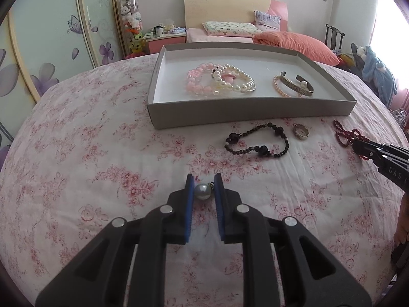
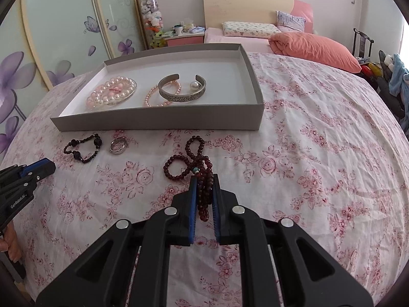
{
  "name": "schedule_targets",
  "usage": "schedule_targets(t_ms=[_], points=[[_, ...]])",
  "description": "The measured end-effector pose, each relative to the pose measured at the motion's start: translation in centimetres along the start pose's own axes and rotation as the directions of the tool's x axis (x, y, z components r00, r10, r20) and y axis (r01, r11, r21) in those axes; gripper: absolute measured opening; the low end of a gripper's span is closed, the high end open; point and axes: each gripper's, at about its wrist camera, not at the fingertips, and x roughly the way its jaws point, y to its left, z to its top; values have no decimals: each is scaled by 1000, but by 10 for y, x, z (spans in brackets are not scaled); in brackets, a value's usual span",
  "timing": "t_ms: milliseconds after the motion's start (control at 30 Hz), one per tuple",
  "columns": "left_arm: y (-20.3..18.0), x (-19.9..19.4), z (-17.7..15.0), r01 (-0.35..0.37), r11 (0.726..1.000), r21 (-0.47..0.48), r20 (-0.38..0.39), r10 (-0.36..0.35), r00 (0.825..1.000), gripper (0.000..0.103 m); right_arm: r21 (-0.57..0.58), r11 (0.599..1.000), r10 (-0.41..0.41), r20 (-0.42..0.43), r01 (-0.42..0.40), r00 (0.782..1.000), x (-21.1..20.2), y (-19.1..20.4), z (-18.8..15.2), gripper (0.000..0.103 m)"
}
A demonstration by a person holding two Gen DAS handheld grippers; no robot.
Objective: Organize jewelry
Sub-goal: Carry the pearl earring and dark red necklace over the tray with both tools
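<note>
Left wrist view: the left tool (image 1: 204, 184) is clamped on a pearl earring (image 1: 203, 191), low at centre frame over the floral tabletop (image 1: 89, 153). The right tool (image 2: 204, 186) grips the dark red bead strand (image 2: 194, 163), which partly trails on the cloth. Both pieces look picked and ready; next, carry each up-frame into the grey tray (image 2: 158, 124) beside the bracelets, leaving the black bracelet (image 1: 257, 140) and ring (image 1: 301, 131) for later.

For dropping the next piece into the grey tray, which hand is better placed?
Left, marginally. The left gripper pinches a small pearl piece clear of the cloth, before the tray; the right gripper's red beads still trail.
</note>
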Motion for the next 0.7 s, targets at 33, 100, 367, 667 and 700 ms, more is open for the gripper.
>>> schedule_targets(t_ms=[33, 100, 367, 667, 700], points=[[0, 0, 0, 2, 1000, -2, 0, -2, 1000, 17, -2, 1000, -2, 0, 2, 1000, 0, 0, 0, 12], [0, 1, 0, 1, 1000, -1, 0, -1, 1000, 17, -3, 1000, -3, -1, 3, 1000, 0, -1, 0, 12], [0, 0, 0, 5, 1000, -4, 0, -5, 1000, 17, -3, 1000, -2, 0, 2, 1000, 0, -1, 0, 12], [1, 1, 0, 13, 1000, -11, 0, -13, 1000, 17, -8, 1000, -9, -1, 9, 1000, 1, -1, 1, 12], [1, 1, 0, 13, 1000, -11, 0, -13, 1000, 17, -8, 1000, -9, -1, 9, 1000, 0, -1, 1, 12]])
